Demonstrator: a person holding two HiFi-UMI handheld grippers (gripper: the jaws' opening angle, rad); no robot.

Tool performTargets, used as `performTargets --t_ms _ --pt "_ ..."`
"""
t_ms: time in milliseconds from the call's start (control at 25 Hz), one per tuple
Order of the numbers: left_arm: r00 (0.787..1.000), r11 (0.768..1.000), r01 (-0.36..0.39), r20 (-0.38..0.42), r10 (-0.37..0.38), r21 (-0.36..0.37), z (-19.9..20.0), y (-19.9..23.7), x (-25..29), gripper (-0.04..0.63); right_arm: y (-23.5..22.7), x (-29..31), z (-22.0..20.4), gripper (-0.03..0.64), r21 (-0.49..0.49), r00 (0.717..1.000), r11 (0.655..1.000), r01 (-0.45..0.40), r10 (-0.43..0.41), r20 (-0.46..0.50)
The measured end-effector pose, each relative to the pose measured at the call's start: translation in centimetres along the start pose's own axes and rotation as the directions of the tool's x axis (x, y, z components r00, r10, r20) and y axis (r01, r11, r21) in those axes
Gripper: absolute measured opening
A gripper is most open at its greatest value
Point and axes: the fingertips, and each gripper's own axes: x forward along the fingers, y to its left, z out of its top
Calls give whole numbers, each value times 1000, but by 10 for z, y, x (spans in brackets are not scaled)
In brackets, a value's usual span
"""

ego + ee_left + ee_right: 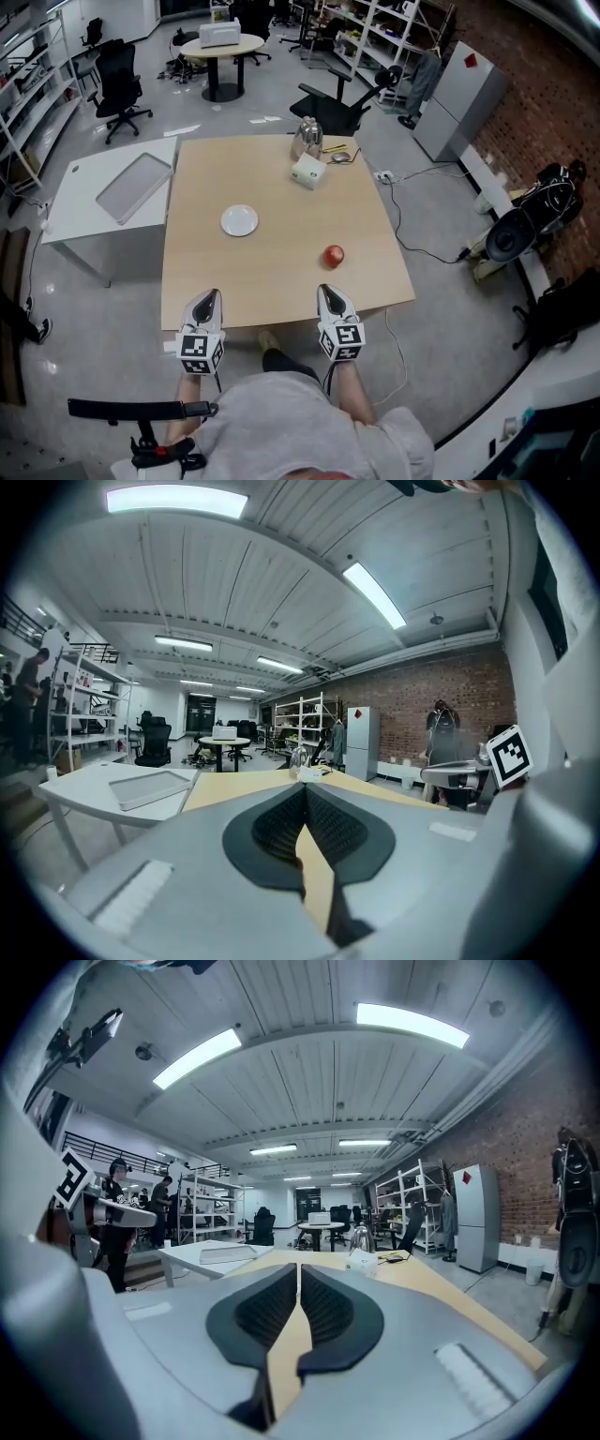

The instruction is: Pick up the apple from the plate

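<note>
I held both grippers low at the near edge of the wooden table (281,286), each pointing almost level across it. The left gripper (212,294) was clenched: in the left gripper view its two dark pads met at the tips and nothing stood between them, only the table top showed below. The right gripper (324,291) was also clenched on nothing, and in the right gripper view its pads ran side by side with only a thin line between them. The apple (334,255) lay on the bare wood, not on the plate (239,220). It was a little ahead of the right gripper and slightly to its right, without touching it. The white plate stood well apart from the apple, further away and to the left, near the middle of the table. At the far edge I saw a white box (307,172) just beside a shiny jug (307,137). A white side table (80,206) with a grey tray (134,186) stood against the left side.
</note>
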Motion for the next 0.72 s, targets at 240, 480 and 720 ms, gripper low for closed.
performTargets --t_ms 240,480,720 --pt "1000 1000 -6 -5 6 -6 -3 -2 -7 20 4 -9 -2 6 -4 1000 1000 -7 7 -2" --pt "1000 1000 -4 1 4 1 -4 -7 -11 20 5 -16 0 6 -2 1000 1000 -12 12 14" --pt "1000 1000 -3 3 3 3 -4 -7 -9 20 3 -16 3 6 -7 999 1000 -16 16 29"
